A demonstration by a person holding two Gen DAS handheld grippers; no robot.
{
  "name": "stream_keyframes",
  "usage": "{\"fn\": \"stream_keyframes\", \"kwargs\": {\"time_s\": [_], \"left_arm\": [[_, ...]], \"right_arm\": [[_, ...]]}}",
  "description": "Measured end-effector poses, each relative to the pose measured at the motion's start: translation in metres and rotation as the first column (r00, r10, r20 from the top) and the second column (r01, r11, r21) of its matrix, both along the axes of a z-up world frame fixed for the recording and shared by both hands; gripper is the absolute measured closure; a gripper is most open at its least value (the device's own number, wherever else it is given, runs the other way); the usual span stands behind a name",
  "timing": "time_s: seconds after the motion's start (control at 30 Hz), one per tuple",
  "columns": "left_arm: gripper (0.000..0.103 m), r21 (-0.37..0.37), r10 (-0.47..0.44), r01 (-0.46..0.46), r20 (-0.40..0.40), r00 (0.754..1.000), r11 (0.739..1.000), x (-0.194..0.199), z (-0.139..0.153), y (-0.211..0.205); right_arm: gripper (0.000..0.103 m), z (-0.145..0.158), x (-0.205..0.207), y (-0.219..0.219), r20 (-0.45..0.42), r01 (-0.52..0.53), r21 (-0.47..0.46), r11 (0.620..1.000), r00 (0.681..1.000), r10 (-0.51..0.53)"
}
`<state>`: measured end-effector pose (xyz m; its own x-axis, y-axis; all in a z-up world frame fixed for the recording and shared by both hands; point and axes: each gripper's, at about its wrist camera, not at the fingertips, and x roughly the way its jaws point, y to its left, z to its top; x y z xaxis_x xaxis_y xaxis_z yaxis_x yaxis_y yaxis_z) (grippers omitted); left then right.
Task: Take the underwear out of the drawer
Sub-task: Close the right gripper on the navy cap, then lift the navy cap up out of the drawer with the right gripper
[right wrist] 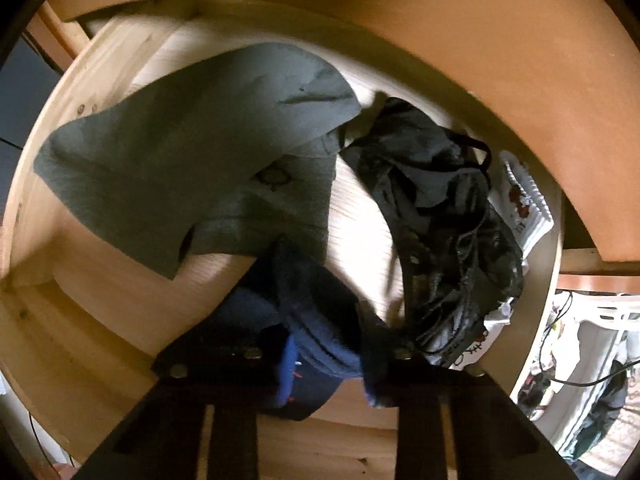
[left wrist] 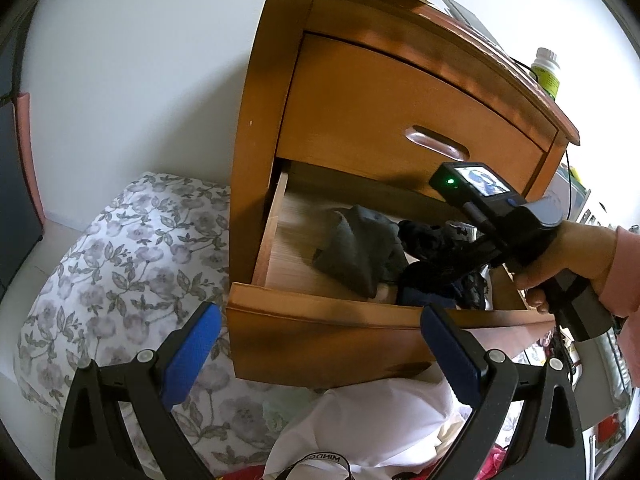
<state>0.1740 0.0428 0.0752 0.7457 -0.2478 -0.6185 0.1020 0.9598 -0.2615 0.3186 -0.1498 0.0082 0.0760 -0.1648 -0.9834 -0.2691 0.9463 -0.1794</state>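
Upper closed drawer (left wrist: 400,104) overhangs the open drawer (left wrist: 320,312) holding grey cloth (right wrist: 192,152) and black underwear (right wrist: 448,216); right hand-held gripper (right wrist: 324,356) pinches navy underwear (right wrist: 316,308) at lower centre; left hand-held gripper (left wrist: 320,360) spread.

The lower drawer (left wrist: 320,312) of the wooden nightstand stands pulled out, its pale floor partly bare. Inside lie three loose garments: a crumpled grey-green piece (right wrist: 192,160) spread toward the left and back, a tangled black piece (right wrist: 448,216) with thin straps on the right, and a dark navy piece (right wrist: 316,312) bunched near the front wall, between the other two.
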Motion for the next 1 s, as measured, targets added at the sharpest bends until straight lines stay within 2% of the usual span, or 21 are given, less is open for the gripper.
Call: {"fn": "stream_keyframes", "kwargs": {"time_s": [0.07,0.17,0.5,1.0], "left_arm": [[0.003,0.002,0.001,-0.001,-0.002,1.000,1.000,0.000,0.000,0.000],[0.003,0.003,0.001,-0.001,-0.003,1.000,1.000,0.000,-0.001,0.000],[0.003,0.020,0.001,-0.001,-0.010,1.000,1.000,-0.002,0.000,-0.002],[0.003,0.082,-0.018,0.016,0.030,0.999,0.997,-0.023,0.019,-0.015]], "right_arm": [[0.089,0.006,-0.002,-0.007,0.015,0.012,-0.005,1.000,1.000,-0.012],[0.092,0.018,-0.006,-0.015,0.045,0.025,0.002,1.000,0.999,-0.025],[0.094,0.072,-0.032,-0.032,0.150,0.026,0.037,0.999,0.988,-0.031],[0.094,0.161,-0.067,-0.036,0.342,-0.001,-0.016,1.000,0.940,0.007]]}}
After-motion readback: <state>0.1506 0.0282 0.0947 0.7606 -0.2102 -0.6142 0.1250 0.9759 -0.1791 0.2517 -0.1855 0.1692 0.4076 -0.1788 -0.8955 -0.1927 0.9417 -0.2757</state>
